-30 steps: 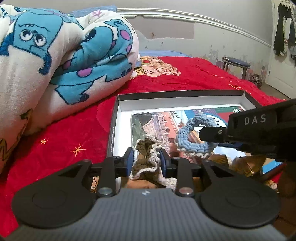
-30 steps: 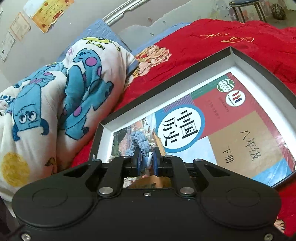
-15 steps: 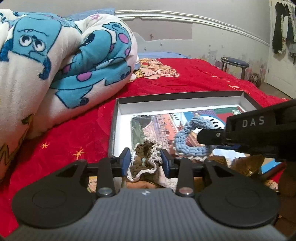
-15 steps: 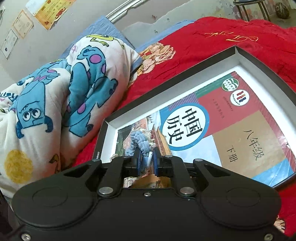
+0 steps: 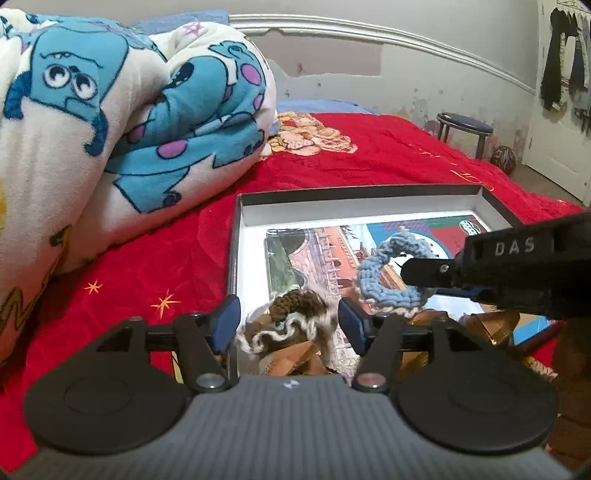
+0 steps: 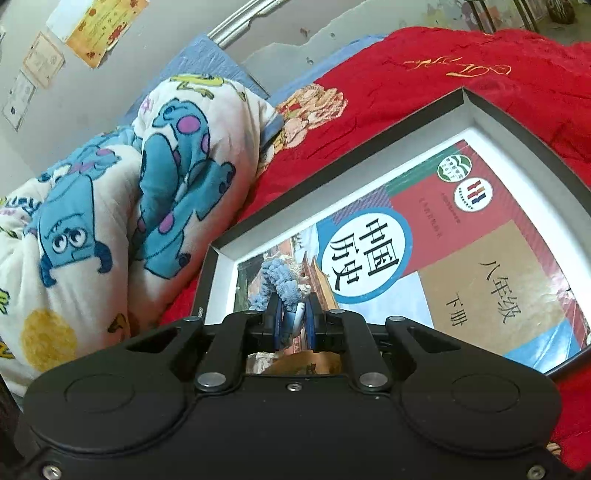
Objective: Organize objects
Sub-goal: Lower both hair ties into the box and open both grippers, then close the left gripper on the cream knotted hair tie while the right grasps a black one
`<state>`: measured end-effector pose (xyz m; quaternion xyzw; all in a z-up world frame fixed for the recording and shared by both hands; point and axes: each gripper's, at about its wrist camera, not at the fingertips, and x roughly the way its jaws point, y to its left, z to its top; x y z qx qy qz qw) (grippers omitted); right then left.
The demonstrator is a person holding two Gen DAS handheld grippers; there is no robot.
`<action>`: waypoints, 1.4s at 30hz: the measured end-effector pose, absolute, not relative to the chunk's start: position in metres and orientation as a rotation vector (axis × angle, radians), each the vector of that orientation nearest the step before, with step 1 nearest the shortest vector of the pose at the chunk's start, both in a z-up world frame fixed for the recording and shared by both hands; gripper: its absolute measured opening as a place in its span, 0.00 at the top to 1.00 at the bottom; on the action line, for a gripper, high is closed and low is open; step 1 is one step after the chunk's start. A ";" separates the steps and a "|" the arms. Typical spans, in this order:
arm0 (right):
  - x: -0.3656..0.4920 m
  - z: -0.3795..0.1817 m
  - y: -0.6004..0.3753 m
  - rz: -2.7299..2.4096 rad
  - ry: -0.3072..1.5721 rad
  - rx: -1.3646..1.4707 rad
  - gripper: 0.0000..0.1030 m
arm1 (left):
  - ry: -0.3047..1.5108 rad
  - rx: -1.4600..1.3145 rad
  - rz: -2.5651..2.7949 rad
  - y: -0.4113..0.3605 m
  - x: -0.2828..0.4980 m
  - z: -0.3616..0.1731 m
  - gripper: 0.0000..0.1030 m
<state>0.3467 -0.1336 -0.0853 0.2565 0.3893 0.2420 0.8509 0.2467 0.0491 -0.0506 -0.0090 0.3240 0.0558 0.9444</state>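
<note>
Where pads part, brown crochet piece (image 5: 291, 314) between left claw (image 5: 290, 326)

Pretty lived-in bedroom here: a bed covered in a bright red embroidered bedspread (image 5: 388, 158), with a bulky white fleece comforter printed with blue cartoon monsters (image 5: 122, 122) bunched up at one side. A curved white headboard rail (image 5: 369, 35) is seen against a grey wall with peeling, patchy paint (image 5: 369, 74). Paper certificates (image 6: 40, 66) are stuck on the wall. A small round dark-topped stool (image 5: 464, 127) is parked by the bed, a patterned ball (image 5: 503, 158) beside it on the floor, and dark clothes (image 5: 561, 55) are hung by a white door (image 5: 554, 147).
</note>
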 end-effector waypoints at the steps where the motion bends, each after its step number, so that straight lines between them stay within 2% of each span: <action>1: 0.346 -0.086 -0.132 0.511 0.822 0.534 0.86 | 0.668 -0.018 0.108 0.049 0.247 -0.051 0.29; 7: 0.346 -0.088 -0.127 0.520 0.826 0.523 0.84 | 0.680 0.001 0.097 0.040 0.244 -0.047 0.29; 12: 0.344 -0.089 -0.128 0.512 0.838 0.528 0.82 | 0.599 0.029 0.094 0.034 0.234 -0.037 0.28; 14: 0.343 -0.085 -0.131 0.526 0.835 0.542 0.77 | 0.563 0.031 0.083 0.032 0.229 -0.031 0.28; 18: 0.334 -0.071 -0.138 0.535 0.810 0.549 0.60 | 0.507 0.008 0.057 0.033 0.215 -0.017 0.26; 26: 0.300 -0.022 -0.158 0.517 0.742 0.498 0.51 | 0.481 -0.038 -0.065 0.025 0.176 0.003 0.24; 31: 0.267 0.016 -0.183 0.386 0.745 0.405 0.50 | 0.460 -0.052 -0.098 -0.003 0.151 0.005 0.24; 34: 0.236 0.036 -0.197 0.309 0.686 0.355 0.50 | 0.485 -0.022 -0.130 -0.027 0.133 -0.001 0.24; 37: 0.209 0.032 -0.208 0.324 0.687 0.317 0.49 | 0.524 -0.022 -0.153 -0.043 0.125 -0.015 0.24; 42: 0.192 -0.005 -0.232 0.257 0.709 0.337 0.49 | 0.621 0.000 -0.176 -0.059 0.136 -0.049 0.24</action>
